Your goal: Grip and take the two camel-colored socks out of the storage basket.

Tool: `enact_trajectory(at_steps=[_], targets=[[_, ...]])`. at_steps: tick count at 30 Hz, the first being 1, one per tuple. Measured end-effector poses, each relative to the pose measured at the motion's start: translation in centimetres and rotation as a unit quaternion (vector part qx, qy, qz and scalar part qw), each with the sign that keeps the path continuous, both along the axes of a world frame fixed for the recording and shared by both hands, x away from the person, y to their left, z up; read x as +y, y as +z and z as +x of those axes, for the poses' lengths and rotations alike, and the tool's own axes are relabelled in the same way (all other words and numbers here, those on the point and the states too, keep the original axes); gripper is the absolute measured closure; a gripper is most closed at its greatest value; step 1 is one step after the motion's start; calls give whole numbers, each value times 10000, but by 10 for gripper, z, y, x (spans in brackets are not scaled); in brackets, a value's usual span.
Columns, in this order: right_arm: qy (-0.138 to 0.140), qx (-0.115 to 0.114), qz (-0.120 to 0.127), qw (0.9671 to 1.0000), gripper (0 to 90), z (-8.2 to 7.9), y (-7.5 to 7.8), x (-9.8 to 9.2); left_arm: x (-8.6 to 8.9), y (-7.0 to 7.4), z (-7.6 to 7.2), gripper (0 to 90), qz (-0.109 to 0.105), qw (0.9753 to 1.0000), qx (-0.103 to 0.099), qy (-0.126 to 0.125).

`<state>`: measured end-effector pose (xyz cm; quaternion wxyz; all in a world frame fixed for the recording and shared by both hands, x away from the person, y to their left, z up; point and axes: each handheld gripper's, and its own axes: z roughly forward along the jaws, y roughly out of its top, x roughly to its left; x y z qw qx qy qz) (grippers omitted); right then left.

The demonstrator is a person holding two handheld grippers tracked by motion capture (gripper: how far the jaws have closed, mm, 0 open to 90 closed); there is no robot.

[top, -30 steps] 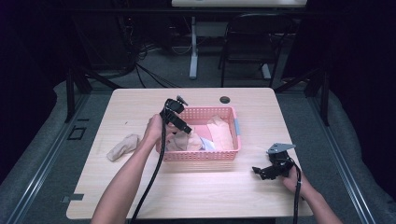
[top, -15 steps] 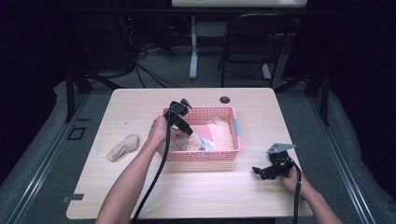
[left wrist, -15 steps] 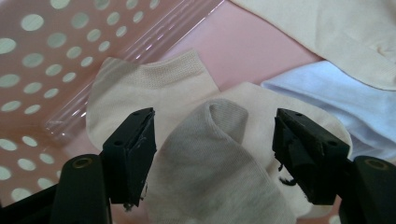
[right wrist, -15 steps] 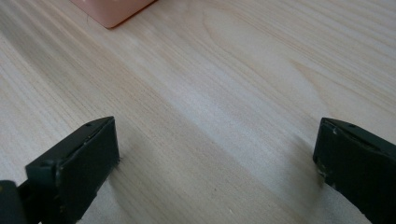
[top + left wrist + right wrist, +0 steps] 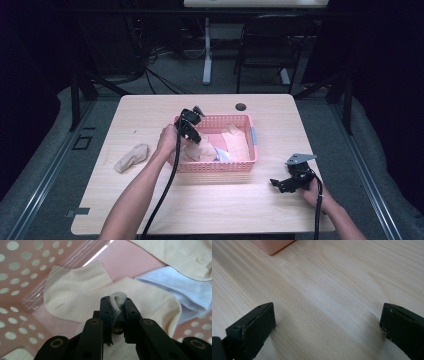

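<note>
Left gripper view: we record the left gripper (image 5: 117,312) with jaws closed on a pinched fold of a cream sock (image 5: 140,297), held low inside the pink basket (image 5: 15,277), probably so one sock can be parted from the pale blue cloth (image 5: 175,287) and the other cream pieces beside it. In the high view we list one more sock (image 5: 131,157) on the table (image 5: 210,200) left of the basket, apart from it. The right gripper (image 5: 287,183) rests on the bare wood right of the basket, jaws wide open and empty; we judge it parked clear of the work.
</note>
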<state>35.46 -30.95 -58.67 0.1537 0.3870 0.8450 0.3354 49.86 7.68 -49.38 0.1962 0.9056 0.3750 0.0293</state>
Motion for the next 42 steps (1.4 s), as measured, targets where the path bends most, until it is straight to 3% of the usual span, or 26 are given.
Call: enact_trajectory(at_steps=[15,28,35,42], targets=[[2,0,-3,10000,0,0,0,0,13,50,-7,817,-73,9993,-269,-247],[5,1,-19,10000,0,0,0,0,21,103,-14,816,-64,9987,-305,-395],[2,18,30,10000,0,0,0,0,40,132,-25,816,137,9984,-321,-455],[6,13,8,10000,0,1,0,0,65,147,-31,816,223,9987,-312,-328]])
